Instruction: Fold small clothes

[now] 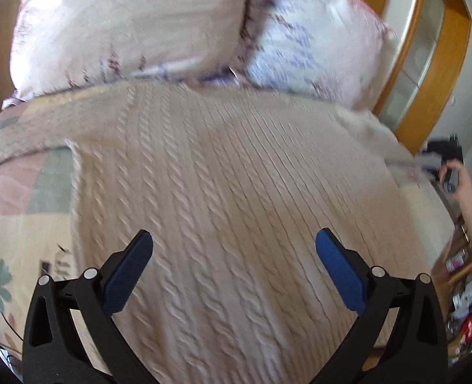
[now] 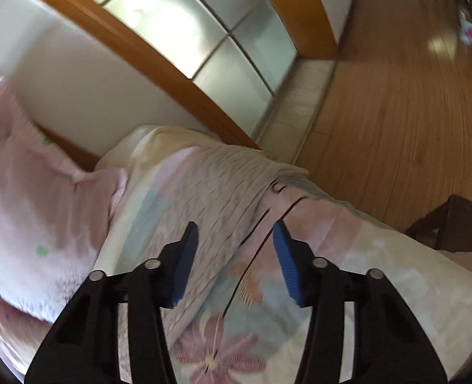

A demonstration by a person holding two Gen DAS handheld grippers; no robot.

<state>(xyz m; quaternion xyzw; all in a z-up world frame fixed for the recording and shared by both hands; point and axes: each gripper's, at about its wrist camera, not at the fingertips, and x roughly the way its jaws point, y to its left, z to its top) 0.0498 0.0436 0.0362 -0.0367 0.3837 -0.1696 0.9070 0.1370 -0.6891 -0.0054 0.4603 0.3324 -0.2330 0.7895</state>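
1. The left gripper hangs with fingers wide apart and empty; the knit lies spread ahead of and beneath them.
2. The right gripper has fingers apart, holding nothing; the knit's edge and a thin cord lie between and just beyond them.
3. Risk: closing here may catch the cord or the quilt under the edge, dragging bedding into the fold.
4. Both views are blurred, so aim may slip.

The left gripper has its jaws spread wide and holds nothing. The right gripper is also parted and carries nothing.
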